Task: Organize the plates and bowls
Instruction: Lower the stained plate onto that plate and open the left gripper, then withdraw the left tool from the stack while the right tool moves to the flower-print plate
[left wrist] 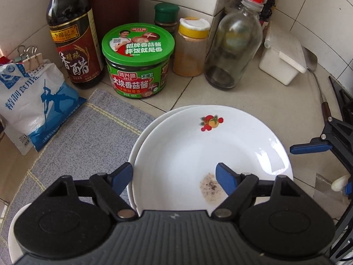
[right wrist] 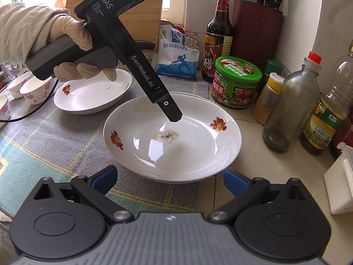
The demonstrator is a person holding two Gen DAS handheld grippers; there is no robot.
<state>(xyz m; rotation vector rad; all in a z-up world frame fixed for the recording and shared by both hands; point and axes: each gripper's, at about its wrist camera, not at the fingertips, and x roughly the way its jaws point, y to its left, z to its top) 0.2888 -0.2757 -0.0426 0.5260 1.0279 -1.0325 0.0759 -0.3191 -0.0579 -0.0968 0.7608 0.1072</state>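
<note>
Quantities visible: three plates (right wrist: 172, 137), three cups (right wrist: 35, 90), four bottles (right wrist: 289, 110), one jar (right wrist: 236, 81), one salt bag (right wrist: 176, 55).

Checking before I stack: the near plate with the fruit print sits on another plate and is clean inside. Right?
Not clean. The top plate does sit on another plate, but the right wrist view shows a speckled brownish residue patch at its centre.

Lower plate (left wrist: 141, 137) mostly hidden.
</note>
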